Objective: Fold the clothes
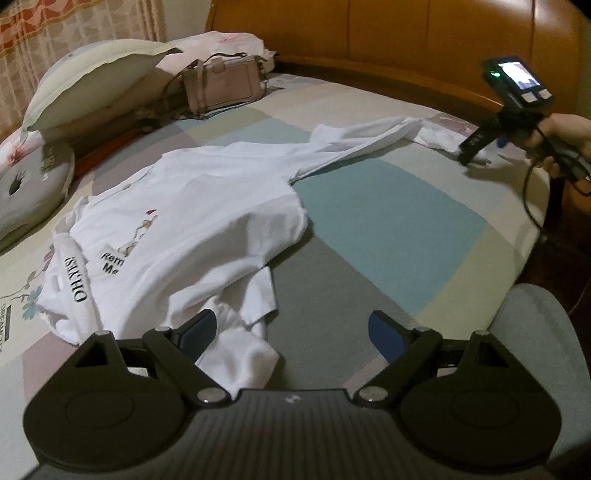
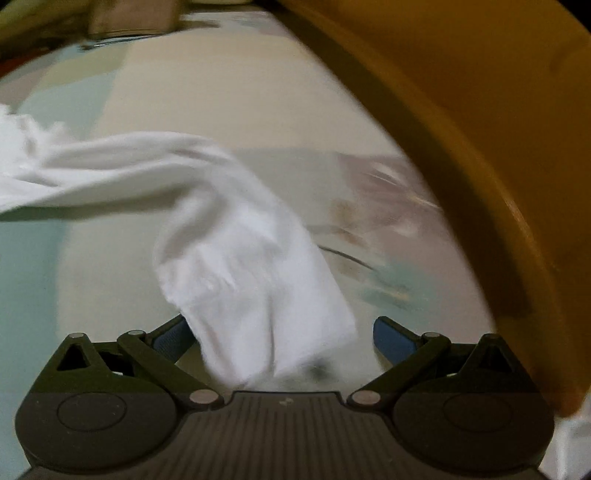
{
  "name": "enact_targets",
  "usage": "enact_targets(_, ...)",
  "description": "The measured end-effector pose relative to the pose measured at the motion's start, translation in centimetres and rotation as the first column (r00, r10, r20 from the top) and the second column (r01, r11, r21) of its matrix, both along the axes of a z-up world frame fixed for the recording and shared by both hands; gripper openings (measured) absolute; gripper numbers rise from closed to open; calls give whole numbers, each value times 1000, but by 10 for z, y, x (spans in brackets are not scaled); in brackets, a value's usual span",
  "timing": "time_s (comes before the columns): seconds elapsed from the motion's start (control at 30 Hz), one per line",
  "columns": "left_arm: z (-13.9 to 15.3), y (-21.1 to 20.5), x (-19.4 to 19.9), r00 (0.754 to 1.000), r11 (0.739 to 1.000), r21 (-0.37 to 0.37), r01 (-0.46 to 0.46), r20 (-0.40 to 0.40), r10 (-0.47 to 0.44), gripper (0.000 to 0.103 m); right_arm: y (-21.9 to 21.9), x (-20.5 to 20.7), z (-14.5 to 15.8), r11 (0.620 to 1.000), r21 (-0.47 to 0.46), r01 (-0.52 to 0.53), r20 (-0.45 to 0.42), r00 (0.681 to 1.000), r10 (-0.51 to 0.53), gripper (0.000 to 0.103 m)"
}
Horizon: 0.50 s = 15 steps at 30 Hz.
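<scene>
A white T-shirt (image 1: 207,229) with black lettering lies crumpled on the patchwork bed sheet (image 1: 388,229). One end of it is stretched out toward the far right. My left gripper (image 1: 291,328) is open low over the sheet, and a bunched white corner of the shirt (image 1: 243,350) rests against its left finger (image 1: 199,328). In the right wrist view, my right gripper (image 2: 282,336) is open with the shirt's far end (image 2: 258,277) lying loose between the wide-apart fingers; this view is blurred. A hand holds that right gripper (image 1: 476,147) at the shirt's stretched tip.
A cream pillow (image 1: 92,85) and a pink handbag (image 1: 221,85) sit at the head of the bed. A wooden headboard (image 1: 406,33) curves along the far side, close to the right gripper (image 2: 480,147). A round cushion (image 1: 26,192) lies at the left, and grey padding (image 1: 535,332) at the lower right.
</scene>
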<state>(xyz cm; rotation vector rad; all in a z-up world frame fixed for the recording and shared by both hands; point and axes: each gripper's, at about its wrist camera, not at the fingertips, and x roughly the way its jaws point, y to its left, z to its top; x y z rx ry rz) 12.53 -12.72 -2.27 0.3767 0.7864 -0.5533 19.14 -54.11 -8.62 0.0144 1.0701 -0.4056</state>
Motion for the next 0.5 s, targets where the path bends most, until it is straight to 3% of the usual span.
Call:
enact_targets(0.33, 1, -7, -1, 1000, 1000, 10, 11, 6, -11, 90, -5, -43, 36, 992, 121, -22, 162, 987, 2, 103)
enact_targets(0.4, 0, -7, -1, 1000, 1000, 13, 10, 4, -10, 90, 10, -40, 41, 969, 217, -117, 225, 972, 67, 103)
enact_targets(0.5, -2, -7, 1, 1000, 1000, 20, 5, -3, -5, 90, 33, -29, 36, 904, 349, -248, 276, 949, 154, 103)
